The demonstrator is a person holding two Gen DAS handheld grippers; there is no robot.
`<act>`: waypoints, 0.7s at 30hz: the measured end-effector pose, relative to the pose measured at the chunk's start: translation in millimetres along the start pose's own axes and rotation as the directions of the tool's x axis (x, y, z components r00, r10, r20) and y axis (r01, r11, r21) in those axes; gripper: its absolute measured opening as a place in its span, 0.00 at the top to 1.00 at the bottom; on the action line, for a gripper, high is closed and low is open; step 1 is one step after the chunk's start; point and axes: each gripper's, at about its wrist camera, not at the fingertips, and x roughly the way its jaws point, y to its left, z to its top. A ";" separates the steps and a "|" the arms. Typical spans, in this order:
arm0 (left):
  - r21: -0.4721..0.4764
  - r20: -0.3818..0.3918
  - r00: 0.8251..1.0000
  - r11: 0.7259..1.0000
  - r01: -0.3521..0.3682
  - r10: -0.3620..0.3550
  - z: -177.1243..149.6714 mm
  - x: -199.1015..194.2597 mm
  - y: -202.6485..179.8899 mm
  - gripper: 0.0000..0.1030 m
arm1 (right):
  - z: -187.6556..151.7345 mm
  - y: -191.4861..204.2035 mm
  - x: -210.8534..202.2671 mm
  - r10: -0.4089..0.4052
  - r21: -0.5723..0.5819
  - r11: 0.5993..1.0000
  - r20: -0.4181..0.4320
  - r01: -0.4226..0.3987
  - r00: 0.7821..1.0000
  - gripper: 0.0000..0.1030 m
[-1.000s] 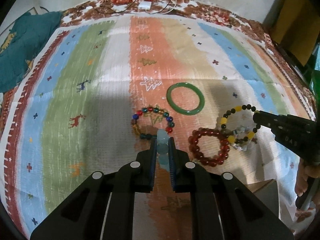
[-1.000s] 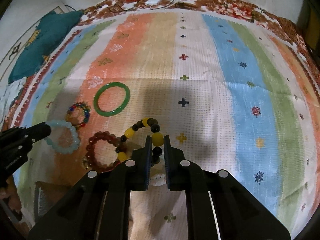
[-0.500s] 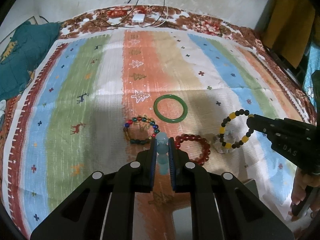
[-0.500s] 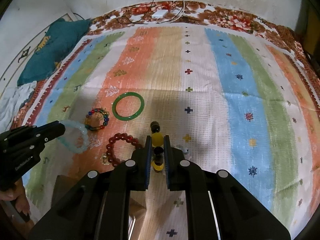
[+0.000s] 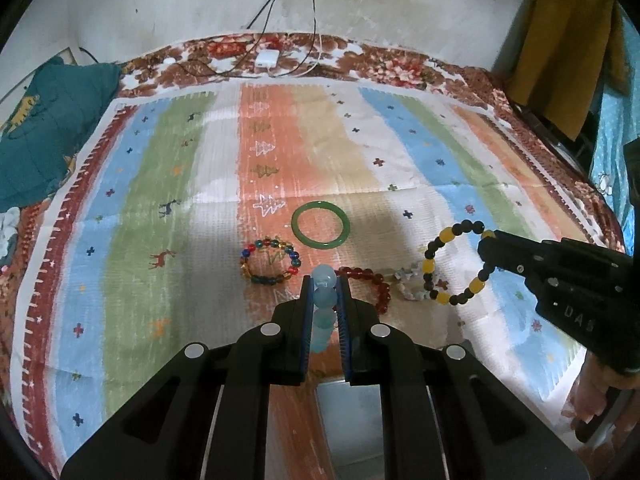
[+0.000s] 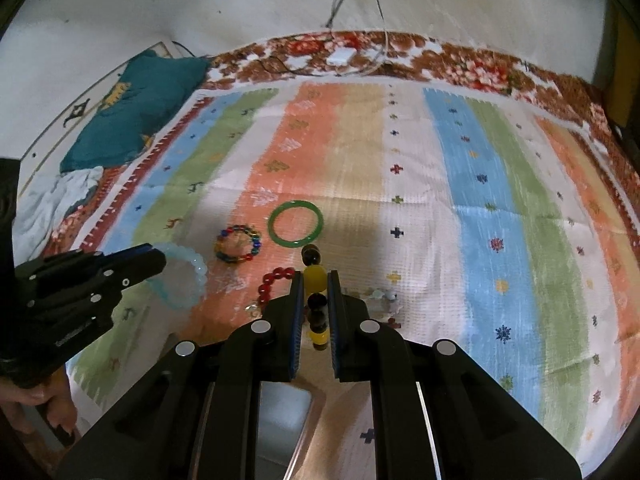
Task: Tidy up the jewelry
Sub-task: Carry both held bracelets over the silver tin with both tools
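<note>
Blue bracelet (image 5: 323, 304) pinched in my left gripper (image 5: 325, 294); yellow-black bracelet (image 6: 316, 300) in my right gripper (image 6: 314, 300), marked "DAS".

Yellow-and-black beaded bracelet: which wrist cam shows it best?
Left wrist: the yellow-and-black beaded bracelet hangs as a full loop from the right gripper. Right wrist shows it edge-on, few beads visible.

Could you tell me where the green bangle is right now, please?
The green bangle lies flat on the striped blanket, near the centre of both views, just beyond and right of the multicoloured bead bracelet.
</note>
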 end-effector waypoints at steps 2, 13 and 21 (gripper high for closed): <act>0.006 0.011 1.000 1.000 0.003 -0.003 -1.9 -7.4 -2.7 0.90 | -2.7 5.3 -8.5 0.013 -0.009 1.000 0.015 -0.012 1.000 0.88; 0.017 0.041 0.999 1.000 0.022 -0.022 -17.8 -32.4 -16.7 0.90 | -14.7 20.9 -33.2 0.051 -0.041 0.998 0.056 -0.048 0.997 0.88; 0.026 0.066 0.997 0.999 0.029 -0.031 -24.7 -47.2 -22.4 0.90 | -21.2 29.8 -51.6 0.080 -0.071 0.995 0.084 -0.074 0.993 0.88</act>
